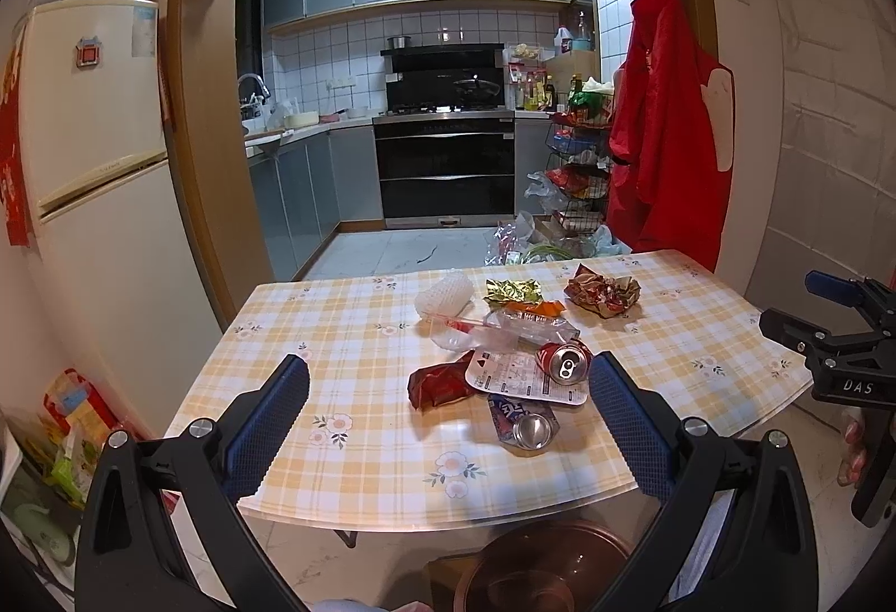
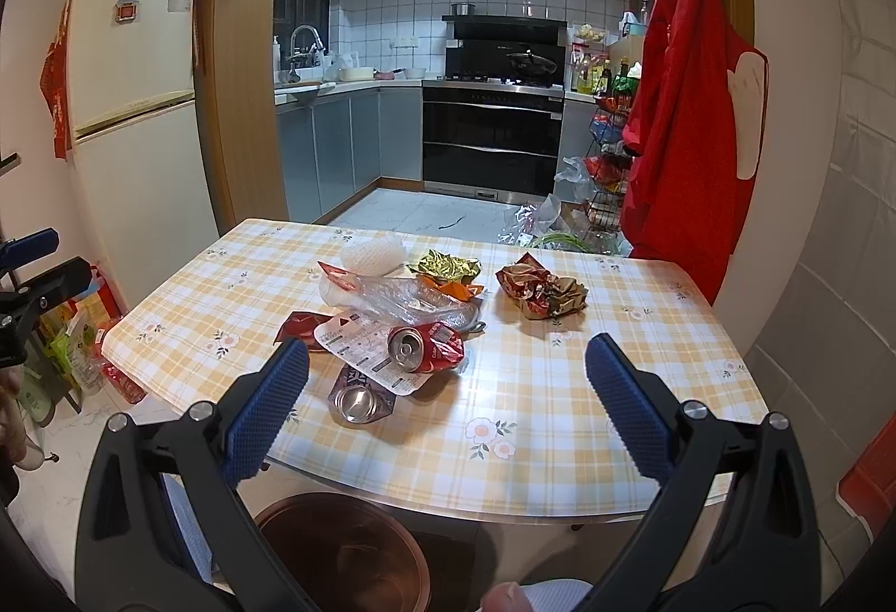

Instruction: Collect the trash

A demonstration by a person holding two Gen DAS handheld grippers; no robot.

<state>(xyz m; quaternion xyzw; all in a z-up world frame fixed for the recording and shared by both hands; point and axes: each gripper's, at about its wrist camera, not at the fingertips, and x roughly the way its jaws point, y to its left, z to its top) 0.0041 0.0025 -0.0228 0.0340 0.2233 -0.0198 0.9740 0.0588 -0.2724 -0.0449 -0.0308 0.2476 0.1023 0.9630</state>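
Note:
Trash lies on the checked table (image 1: 347, 332) (image 2: 560, 416): a crushed red can (image 1: 563, 360) (image 2: 425, 346), a flattened silver-ended can (image 1: 526, 424) (image 2: 358, 399), a white label card (image 1: 521, 379) (image 2: 358, 349), a dark red wrapper (image 1: 437, 382) (image 2: 299, 323), clear plastic (image 1: 504, 326) (image 2: 409, 304), white foam net (image 1: 445, 295) (image 2: 372, 256), a gold wrapper (image 1: 512, 290) (image 2: 445, 265), a crumpled red-gold wrapper (image 1: 605, 295) (image 2: 540, 295). My left gripper (image 1: 448, 388) is open and empty, above the near edge. My right gripper (image 2: 447, 371) is open and empty; it also shows in the left wrist view (image 1: 840, 326).
A brown bin (image 1: 543, 567) (image 2: 341, 556) stands on the floor below the table's near edge. A fridge (image 1: 95, 197) is at left, a red apron (image 1: 666, 125) hangs at right. Bags and a wire rack (image 1: 577, 175) sit behind the table.

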